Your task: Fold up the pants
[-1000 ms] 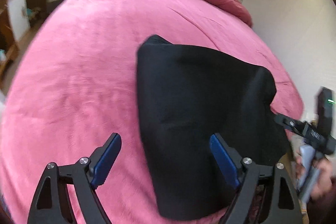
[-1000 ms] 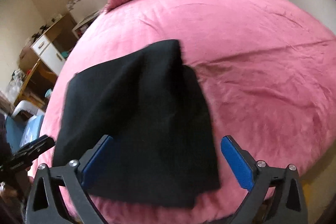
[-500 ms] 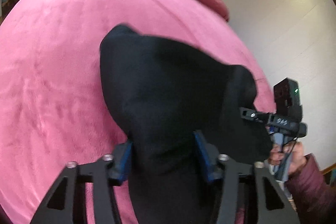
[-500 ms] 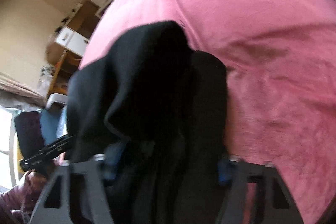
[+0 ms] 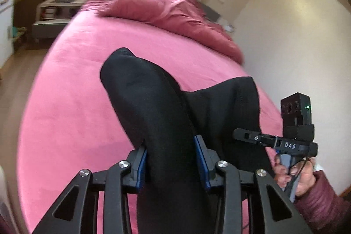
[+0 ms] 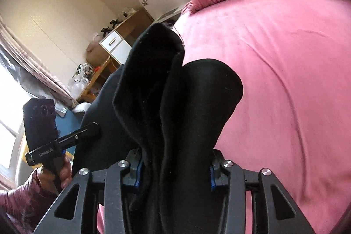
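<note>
**Soft black pants in my two tools**

My left tool (image 5: pixel 173 159) and right tool (image 6: pixel 175 165) have just squeezed shut, each pinching a thick bunch of the soft black pants (image 5: pixel 153 102). The one pair hangs lifted over the fuzzy pink bed (image 5: pixel 65 91).

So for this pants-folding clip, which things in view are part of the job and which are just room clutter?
Part of the job:
- black pants, bunched and lifted
- left gripper, jaws just closed on the pants
- right gripper, likewise clamped on them
- pink bed, the folding surface

Just lying about:
- crumpled duvet at the head of the bed
- cluttered wooden desk
- white drawer unit
</note>
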`<state>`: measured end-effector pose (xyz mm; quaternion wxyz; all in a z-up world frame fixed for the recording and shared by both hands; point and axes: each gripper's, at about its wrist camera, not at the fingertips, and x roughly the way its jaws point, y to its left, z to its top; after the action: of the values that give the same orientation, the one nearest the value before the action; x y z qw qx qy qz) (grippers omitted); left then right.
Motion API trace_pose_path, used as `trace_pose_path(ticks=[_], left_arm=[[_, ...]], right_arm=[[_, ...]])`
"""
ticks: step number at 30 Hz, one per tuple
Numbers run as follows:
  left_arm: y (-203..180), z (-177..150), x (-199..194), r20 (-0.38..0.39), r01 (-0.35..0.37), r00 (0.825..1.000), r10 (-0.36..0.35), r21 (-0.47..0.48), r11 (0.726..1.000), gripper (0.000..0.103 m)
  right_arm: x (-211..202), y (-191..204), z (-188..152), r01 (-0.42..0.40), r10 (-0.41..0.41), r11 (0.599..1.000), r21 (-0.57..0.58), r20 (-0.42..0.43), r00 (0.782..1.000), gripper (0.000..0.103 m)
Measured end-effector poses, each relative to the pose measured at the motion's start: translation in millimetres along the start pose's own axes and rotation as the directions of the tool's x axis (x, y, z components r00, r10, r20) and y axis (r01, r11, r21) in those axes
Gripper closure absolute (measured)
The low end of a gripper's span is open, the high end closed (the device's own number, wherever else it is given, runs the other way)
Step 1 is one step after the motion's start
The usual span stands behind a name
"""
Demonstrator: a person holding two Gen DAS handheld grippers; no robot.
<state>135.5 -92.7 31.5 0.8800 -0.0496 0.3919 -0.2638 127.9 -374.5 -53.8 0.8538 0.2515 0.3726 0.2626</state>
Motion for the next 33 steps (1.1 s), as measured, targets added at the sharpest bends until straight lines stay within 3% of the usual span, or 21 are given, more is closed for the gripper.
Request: trace_pose_path(ticks=[2,4,6,8,9,11,13,15,17,19,21,23,26,29,32,33], left_arm=[[29.5,5.9,16.1,-0.037,-0.078,0.996,0.077,-0.021,0.997,0.064],[54.6,5.7,36.5,-0.090,-0.144,0.986,0.143,-0.010,0.989,0.063],[71.2,-3.4,51.8,-0.126,-0.217,0.969,0.214,-0.009,0.976,0.053],[78.0,-10.7,53.8,-0.114,-0.245,0.964,0.240,-0.033,0.969,0.027],[78.6,-10.9,53.9,-0.107,-0.270,0.959,0.264,-0.045,0.962,0.020],[76.2,-18.7,47.0,-0.084,-0.305,0.951,0.298,-0.087,0.948,0.016],[59.7,-26.0,35.8,-0.049,-0.391,0.920,0.388,-0.073,0.917,0.016],[41.5,-29.1,24.3,-0.008,-0.426,0.905,0.426,-0.062,0.903,0.016],[22.8,-35.6,6.3,0.043,-0.486,0.873,0.486,-0.013,0.874,0.016],[2.9,-36.7,-2.3,0.072,-0.532,0.845,0.529,0.026,0.846,0.016],[-16.0,-45.3,-15.7,0.112,-0.527,0.846,0.521,0.029,0.849,0.016],[-19.9,-48.7,-22.1,0.118,-0.500,0.860,0.496,0.010,0.866,0.016],[-29.1,-61.0,-39.1,0.128,-0.482,0.868,0.480,-0.022,0.876,0.016],[-36.8,-74.9,-50.5,0.130,-0.479,0.868,0.480,-0.038,0.877,0.016],[-43.7,-90.0,-59.4,0.136,-0.498,0.857,0.498,-0.033,0.866,0.016],[-48.7,-96.3,-64.0,0.138,-0.516,0.846,0.516,-0.035,0.856,0.016]], right_arm=[[32.0,-9.4,14.7,0.003,-0.002,1.000,0.026,-0.034,0.999,0.059],[69.0,-17.3,21.0,0.065,-0.062,0.998,0.026,-0.088,0.994,0.057],[94.3,-30.2,20.2,0.134,-0.128,0.990,0.050,-0.114,0.985,0.052],[100.0,-41.8,18.1,0.136,-0.126,0.987,0.083,-0.113,0.986,0.044],[101.4,-43.8,16.6,0.153,-0.143,0.985,0.082,-0.117,0.983,0.033],[100.7,-43.1,11.3,0.198,-0.190,0.979,0.056,-0.120,0.974,0.026],[93.5,-39.3,8.9,0.236,-0.229,0.970,0.057,-0.107,0.968,0.014],[81.5,-25.4,8.6,0.311,-0.309,0.950,0.025,-0.069,0.949,0.013],[65.6,-1.7,6.6,0.404,-0.404,0.914,-0.030,-0.003,0.915,0.013],[52.7,20.5,2.5,0.447,-0.445,0.892,-0.066,0.044,0.894,0.013],[43.1,48.1,-8.0,0.493,-0.486,0.864,-0.102,0.086,0.870,0.012],[32.0,62.5,-22.8,0.533,-0.524,0.837,-0.126,0.100,0.846,0.009],[22.1,82.0,-43.0,0.578,-0.568,0.805,-0.133,0.110,0.816,0.008],[18.0,93.4,-64.8,0.609,-0.597,0.783,-0.129,0.119,0.793,0.007],[8.1,105.9,-83.9,0.625,-0.609,0.772,-0.119,0.146,0.780,0.007],[11.0,111.1,-88.5,0.632,-0.615,0.766,-0.117,0.154,0.774,0.006]])
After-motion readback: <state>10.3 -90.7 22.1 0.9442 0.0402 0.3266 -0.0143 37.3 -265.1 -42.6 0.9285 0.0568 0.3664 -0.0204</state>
